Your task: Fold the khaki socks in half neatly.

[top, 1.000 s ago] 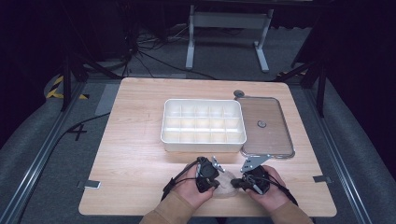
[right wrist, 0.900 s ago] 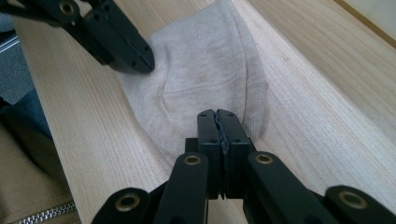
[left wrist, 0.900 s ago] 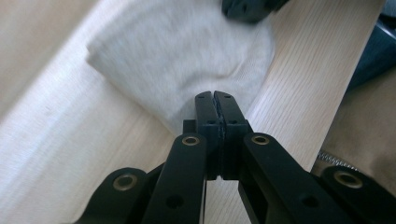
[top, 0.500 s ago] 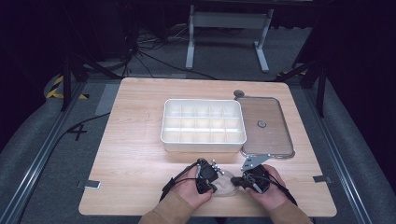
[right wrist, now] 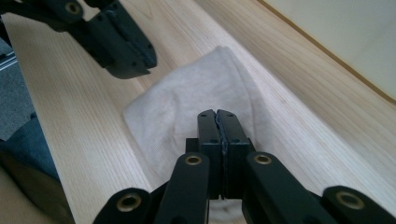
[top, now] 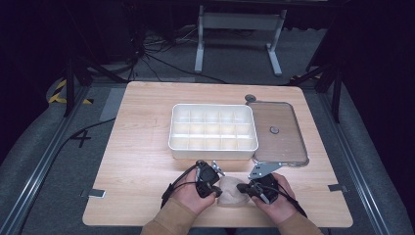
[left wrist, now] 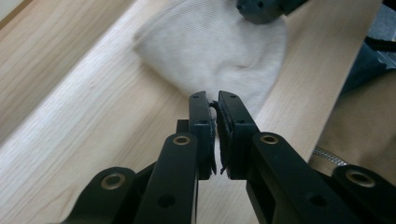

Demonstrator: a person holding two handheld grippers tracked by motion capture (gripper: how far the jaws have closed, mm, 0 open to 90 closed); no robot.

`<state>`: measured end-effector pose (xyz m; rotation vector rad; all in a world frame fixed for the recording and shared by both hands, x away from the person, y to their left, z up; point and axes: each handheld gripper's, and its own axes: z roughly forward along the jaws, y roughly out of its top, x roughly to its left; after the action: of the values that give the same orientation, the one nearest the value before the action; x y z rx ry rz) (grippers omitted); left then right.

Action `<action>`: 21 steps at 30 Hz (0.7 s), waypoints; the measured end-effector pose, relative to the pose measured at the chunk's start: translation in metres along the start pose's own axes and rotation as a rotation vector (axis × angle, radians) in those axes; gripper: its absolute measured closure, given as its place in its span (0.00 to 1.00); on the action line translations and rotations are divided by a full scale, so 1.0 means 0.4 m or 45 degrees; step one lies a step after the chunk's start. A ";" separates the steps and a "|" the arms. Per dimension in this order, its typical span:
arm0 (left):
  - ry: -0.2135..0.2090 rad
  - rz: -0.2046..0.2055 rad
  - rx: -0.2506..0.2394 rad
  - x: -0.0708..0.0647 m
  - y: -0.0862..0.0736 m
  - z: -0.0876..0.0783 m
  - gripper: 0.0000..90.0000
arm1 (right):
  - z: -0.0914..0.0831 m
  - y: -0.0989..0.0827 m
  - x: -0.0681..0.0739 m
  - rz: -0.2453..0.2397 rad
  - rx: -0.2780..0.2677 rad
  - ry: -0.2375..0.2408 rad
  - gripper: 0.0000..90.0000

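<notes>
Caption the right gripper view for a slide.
Right hand-held gripper with jaws closed over a white cloth on the wooden table.

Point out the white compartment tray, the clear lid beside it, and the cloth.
white compartment tray (top: pixel 213 143): high view, front rim.
clear lid (top: pixel 277 122): high view, flat top panel.
cloth (right wrist: pixel 205 88): right gripper view, middle of the fabric.

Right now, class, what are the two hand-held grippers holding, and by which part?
Both pinch the small off-white cloth on the table: left hand-held gripper shut on one edge, right hand-held gripper shut on the opposite edge.
</notes>
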<state>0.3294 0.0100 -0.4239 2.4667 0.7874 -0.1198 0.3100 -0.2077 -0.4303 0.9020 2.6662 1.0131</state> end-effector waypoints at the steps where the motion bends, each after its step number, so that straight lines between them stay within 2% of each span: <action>1: 0.001 -0.011 -0.004 0.005 -0.002 -0.001 0.94 | 0.007 0.003 0.006 0.002 0.005 0.005 1.00; 4: 0.009 -0.044 0.002 0.018 -0.009 0.000 0.92 | 0.022 0.006 0.010 -0.003 0.023 -0.004 1.00; 6: 0.017 -0.068 0.000 0.024 -0.013 0.007 0.89 | 0.032 0.001 0.002 0.017 0.040 -0.011 1.00; 8: 0.012 -0.064 0.009 0.028 -0.013 0.008 0.85 | 0.034 -0.001 -0.002 0.024 0.046 -0.006 1.00; 10: -0.012 -0.100 0.003 0.027 -0.013 0.015 0.80 | 0.037 -0.007 -0.011 0.052 0.044 0.006 1.00; 13: -0.025 -0.104 0.002 0.027 -0.011 0.020 0.74 | 0.038 -0.008 -0.010 0.035 0.042 0.001 1.00; 15: -0.056 -0.113 -0.004 0.024 -0.008 0.037 0.72 | 0.041 -0.007 -0.007 0.020 0.046 -0.001 1.00; 19: -0.074 -0.115 -0.010 0.021 0.001 0.054 0.69 | 0.041 -0.008 -0.007 0.019 0.046 0.001 1.00; 21: -0.080 -0.128 -0.010 0.020 0.002 0.056 0.72 | 0.042 -0.007 -0.007 0.019 0.047 0.001 1.00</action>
<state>0.3380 0.0019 -0.4445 2.4043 0.8825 -0.2296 0.3163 -0.2018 -0.4450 0.9301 2.6908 0.9709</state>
